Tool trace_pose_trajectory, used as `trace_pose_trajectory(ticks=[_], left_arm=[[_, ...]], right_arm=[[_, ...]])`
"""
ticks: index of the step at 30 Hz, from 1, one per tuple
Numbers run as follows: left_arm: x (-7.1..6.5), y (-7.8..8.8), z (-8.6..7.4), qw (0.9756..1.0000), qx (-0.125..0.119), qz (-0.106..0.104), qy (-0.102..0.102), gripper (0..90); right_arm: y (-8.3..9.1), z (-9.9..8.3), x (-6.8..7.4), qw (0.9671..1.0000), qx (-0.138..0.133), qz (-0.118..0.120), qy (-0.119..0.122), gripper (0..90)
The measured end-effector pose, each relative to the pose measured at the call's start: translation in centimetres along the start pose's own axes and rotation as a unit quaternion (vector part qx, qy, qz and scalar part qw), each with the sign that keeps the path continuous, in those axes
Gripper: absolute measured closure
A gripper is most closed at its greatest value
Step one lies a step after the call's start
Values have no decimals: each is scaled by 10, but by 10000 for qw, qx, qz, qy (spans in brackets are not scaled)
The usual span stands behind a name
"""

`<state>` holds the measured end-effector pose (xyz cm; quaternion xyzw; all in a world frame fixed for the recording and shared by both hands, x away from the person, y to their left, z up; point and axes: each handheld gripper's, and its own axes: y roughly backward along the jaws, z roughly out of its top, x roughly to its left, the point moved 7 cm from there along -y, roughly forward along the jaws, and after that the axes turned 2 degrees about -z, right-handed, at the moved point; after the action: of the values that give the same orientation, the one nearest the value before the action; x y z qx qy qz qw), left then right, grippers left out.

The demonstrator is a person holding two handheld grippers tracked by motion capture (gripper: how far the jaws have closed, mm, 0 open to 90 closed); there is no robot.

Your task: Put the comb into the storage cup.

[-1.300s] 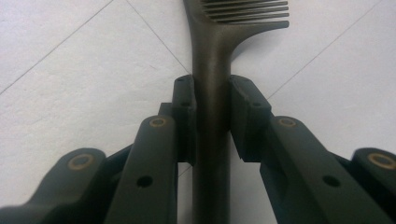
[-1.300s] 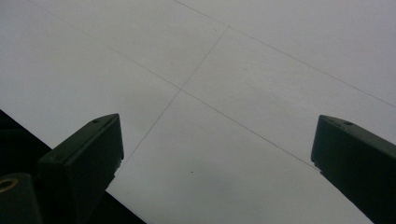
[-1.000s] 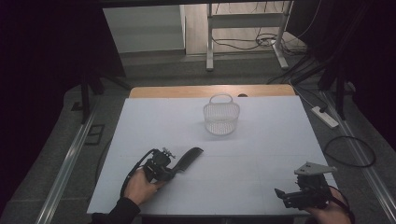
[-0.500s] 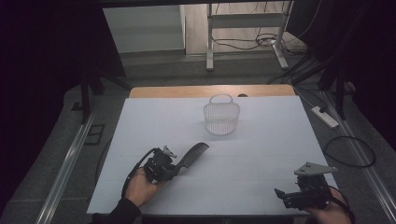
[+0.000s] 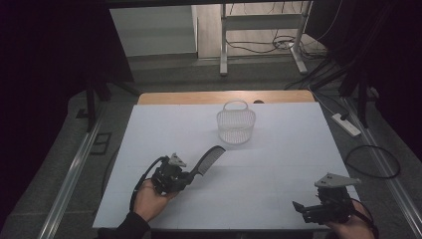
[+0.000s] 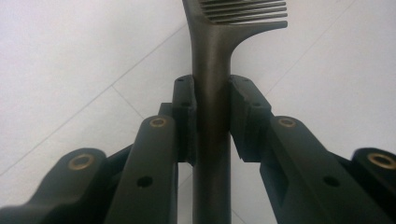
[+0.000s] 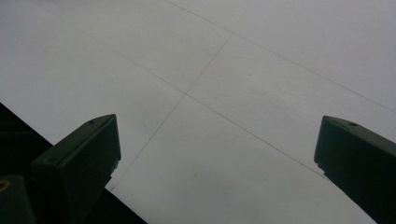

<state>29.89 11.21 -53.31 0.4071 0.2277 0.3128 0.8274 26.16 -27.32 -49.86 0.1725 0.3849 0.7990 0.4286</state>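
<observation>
The left tongs [image 5: 191, 175] are clenched on the handle of a dark comb [image 5: 209, 159], whose toothed end angles out over the white counter [image 5: 278, 164] toward a white mesh basket [image 5: 236, 127]. The basket stands apart from the comb, farther back near the counter's middle, with bare surface between them. The right tongs [image 5: 298, 206] rest released at the near right corner, jaws spread wide over the counter. A power strip [image 5: 346, 124] lies on what seems to be the floor beyond the counter's right edge.
</observation>
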Motion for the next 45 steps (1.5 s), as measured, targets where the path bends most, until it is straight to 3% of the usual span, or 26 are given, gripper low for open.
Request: trace_pose_trajectory(ticks=[9, 14, 20, 27, 37, 45], left_arm=[[-6, 9, 7, 9988, -463, -115, -77, 730], [-10, 14, 10, 9972, -678, -263, -153, 730], [-12, 17, 12, 9957, -856, -317, -182, 730], [-14, 20, 14, 9943, -1000, -277, -244, 730], [-16, 22, 17, 9934, -1070, -180, -381, 730], [-17, 24, 20, 9922, -1170, -169, -385, 731]], right_arm=[[5, 3, 1, 9995, -306, 39, 77, 0], [9, 9, 5, 9972, -696, 133, 252, 0], [11, 13, 5, 9956, -896, 182, 224, 0], [13, 22, 6, 9920, -1170, 467, 35, 0], [15, 41, 11, 9857, -1510, 745, 66, 0], [13, 59, 18, 9801, -1615, 1152, 3, 0]])
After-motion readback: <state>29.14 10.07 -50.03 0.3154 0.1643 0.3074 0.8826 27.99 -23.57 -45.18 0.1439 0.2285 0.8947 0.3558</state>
